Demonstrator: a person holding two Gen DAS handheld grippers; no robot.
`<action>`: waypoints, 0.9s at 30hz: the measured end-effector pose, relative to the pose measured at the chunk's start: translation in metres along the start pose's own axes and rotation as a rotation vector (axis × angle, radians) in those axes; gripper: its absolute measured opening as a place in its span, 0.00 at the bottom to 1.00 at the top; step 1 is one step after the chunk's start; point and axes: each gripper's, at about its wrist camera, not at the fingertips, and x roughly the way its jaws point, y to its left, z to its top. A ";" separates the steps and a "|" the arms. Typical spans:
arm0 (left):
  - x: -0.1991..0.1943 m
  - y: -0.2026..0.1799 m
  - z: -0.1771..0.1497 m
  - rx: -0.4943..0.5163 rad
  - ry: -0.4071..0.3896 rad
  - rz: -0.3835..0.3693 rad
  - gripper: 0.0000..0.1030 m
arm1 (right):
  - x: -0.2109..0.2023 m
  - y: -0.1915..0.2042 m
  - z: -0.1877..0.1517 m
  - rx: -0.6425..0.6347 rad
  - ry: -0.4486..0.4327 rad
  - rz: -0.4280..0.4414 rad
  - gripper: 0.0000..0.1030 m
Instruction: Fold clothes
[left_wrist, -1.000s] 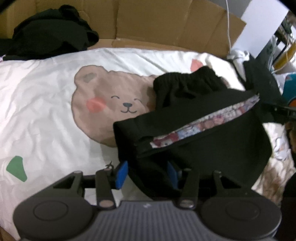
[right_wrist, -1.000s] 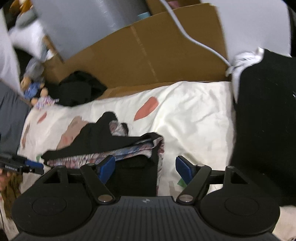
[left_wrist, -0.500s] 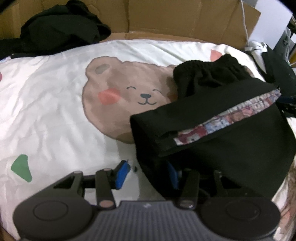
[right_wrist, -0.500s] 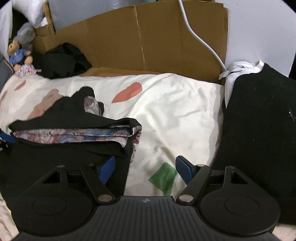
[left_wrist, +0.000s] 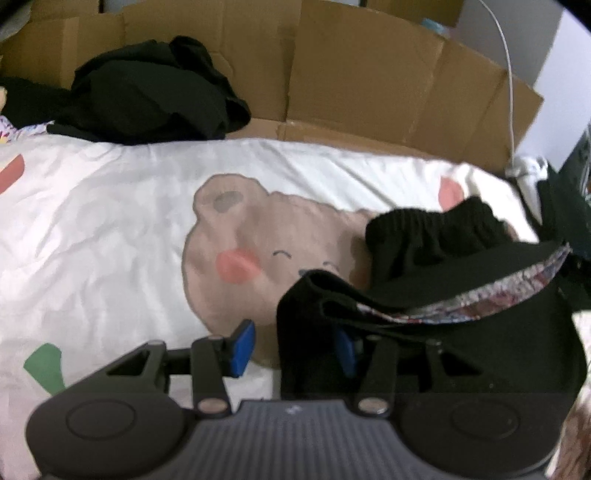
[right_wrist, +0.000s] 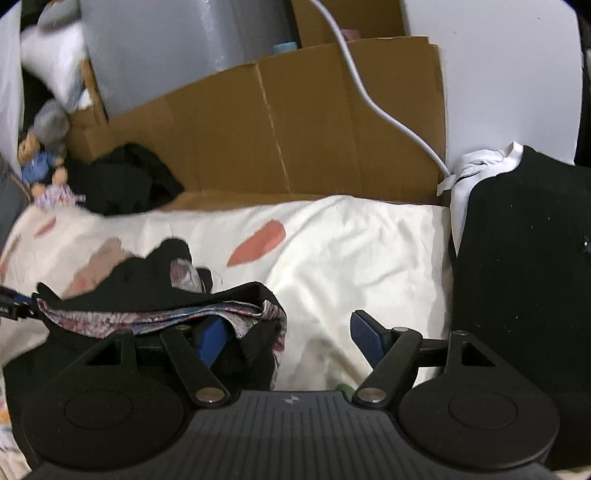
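Note:
A black garment (left_wrist: 480, 332) with a patterned inner lining and a gathered elastic waistband lies folded on the bear-print sheet (left_wrist: 110, 229). My left gripper (left_wrist: 293, 349) is open. Its right finger is hidden under the garment's near left corner, and its left pad (left_wrist: 242, 345) is bare over the sheet. In the right wrist view the same garment (right_wrist: 147, 280) drapes over the left finger of my right gripper (right_wrist: 291, 339), which is also open. That gripper's right pad (right_wrist: 369, 341) hangs free above the cream sheet (right_wrist: 369, 251). Neither pair of pads presses the cloth.
A heap of black clothes (left_wrist: 147, 92) sits at the far edge against a cardboard wall (left_wrist: 369, 74). A flat black cloth (right_wrist: 517, 277) covers the right side. A white cable (right_wrist: 369, 96) hangs down the cardboard, and a small doll (right_wrist: 40, 173) lies far left.
In the left wrist view the garment and bear print slid right and the cloth's corner rose over the right finger. In the right wrist view the patterned edge lifted over the left finger.

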 end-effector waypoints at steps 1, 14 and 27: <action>0.001 0.000 0.001 -0.001 0.002 -0.001 0.48 | 0.001 0.000 0.000 0.003 -0.003 0.015 0.74; 0.018 0.004 0.003 -0.046 0.005 -0.022 0.32 | 0.002 0.002 0.006 0.025 -0.032 0.128 0.64; 0.027 0.010 0.013 -0.126 -0.009 0.001 0.29 | -0.018 0.009 0.010 -0.082 -0.015 0.207 0.84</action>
